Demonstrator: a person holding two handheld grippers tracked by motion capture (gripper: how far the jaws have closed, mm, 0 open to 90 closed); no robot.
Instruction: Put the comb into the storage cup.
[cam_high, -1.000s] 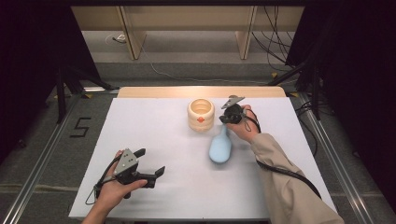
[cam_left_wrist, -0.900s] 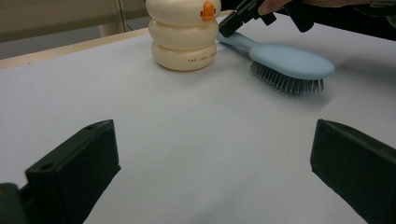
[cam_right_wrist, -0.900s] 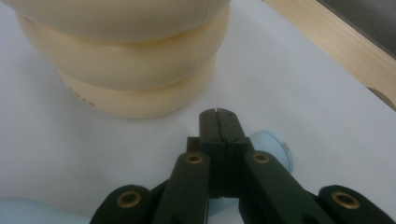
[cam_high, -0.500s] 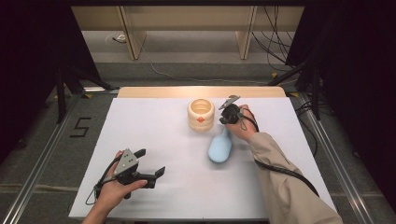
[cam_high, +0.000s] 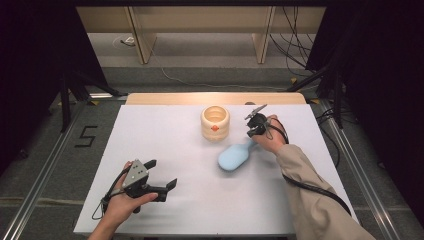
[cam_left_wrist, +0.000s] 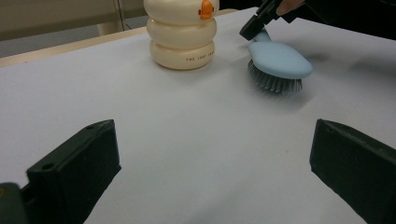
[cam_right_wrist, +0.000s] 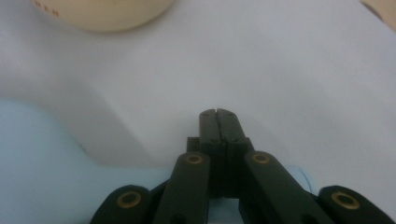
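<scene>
The right gripper (cam_high: 254, 131) has its jaws clamped on the brush (cam_high: 235, 157) handle, to lift it; the pot (cam_high: 215, 122) waits just beyond; the left gripper (cam_high: 161, 176) idles, jaws apart.

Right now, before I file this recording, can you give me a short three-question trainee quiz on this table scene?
1. True or false: the jaws of the left gripper stand wide apart with nothing between them.
2. Which way do the bristles of the blue brush face? A: up. B: down onto the white table. C: towards the camera.
3. What colour is the small mark on the cream ringed pot?

Key: 1 true; 2 B; 3 orange.
</scene>
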